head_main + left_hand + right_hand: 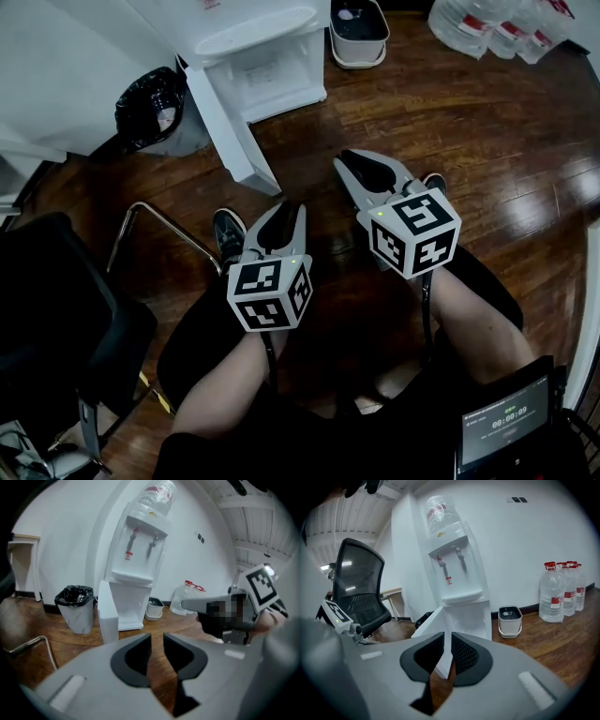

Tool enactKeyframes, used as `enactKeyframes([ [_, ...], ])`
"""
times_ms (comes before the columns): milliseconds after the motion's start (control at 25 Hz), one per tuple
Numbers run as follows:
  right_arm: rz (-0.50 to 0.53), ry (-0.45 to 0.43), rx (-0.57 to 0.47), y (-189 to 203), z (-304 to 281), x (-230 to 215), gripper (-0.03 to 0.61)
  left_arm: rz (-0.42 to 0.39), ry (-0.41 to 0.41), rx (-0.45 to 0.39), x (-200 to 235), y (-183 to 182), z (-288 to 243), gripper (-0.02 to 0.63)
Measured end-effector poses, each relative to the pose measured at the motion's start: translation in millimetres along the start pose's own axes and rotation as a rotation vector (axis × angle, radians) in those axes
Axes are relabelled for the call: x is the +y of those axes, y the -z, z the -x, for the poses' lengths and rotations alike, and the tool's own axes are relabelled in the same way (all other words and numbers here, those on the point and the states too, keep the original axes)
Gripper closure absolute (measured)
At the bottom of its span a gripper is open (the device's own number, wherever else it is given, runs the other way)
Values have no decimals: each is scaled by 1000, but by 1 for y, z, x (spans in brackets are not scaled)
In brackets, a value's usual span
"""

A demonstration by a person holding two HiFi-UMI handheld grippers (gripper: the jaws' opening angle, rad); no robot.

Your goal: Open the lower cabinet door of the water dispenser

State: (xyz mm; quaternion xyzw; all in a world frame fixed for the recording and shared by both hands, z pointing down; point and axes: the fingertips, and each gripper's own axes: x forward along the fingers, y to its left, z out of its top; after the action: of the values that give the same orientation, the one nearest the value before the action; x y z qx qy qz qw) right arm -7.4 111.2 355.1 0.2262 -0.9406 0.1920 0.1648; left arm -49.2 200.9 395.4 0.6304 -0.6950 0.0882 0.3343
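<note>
The white water dispenser stands against the wall with a bottle on top. Its lower cabinet door is swung out to the left, and the white inside of the cabinet shows. My left gripper hangs over my lap, well short of the door, its jaws a narrow gap apart with only floor between them. To its right and a little farther forward, my right gripper also holds nothing, its jaws a slit apart.
A bin with a black liner stands left of the dispenser. To the dispenser's right are a white bucket and several water bottles. A black office chair is at my left. My legs and shoe lie below the grippers.
</note>
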Motion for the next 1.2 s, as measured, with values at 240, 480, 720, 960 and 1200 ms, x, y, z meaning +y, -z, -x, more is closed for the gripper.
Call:
enactKeyframes([
  [240, -5, 16, -60, -26, 4, -10, 535, 20, -29, 74, 7, 19, -17, 511],
  [480, -72, 68, -133, -54, 8, -39, 546, -172, -107, 80, 39, 41, -38, 529],
  [720, -101, 86, -202, -87, 6, -60, 549, -201, -246, 54, 81, 53, -46, 531],
  [960, -112, 52, -211, -98, -3, -54, 551, 22, -335, 50, 110, 86, -61, 523],
  [1200, -111, 32, -187, -95, -13, -50, 551, -37, -339, 103, 133, 103, -82, 483],
])
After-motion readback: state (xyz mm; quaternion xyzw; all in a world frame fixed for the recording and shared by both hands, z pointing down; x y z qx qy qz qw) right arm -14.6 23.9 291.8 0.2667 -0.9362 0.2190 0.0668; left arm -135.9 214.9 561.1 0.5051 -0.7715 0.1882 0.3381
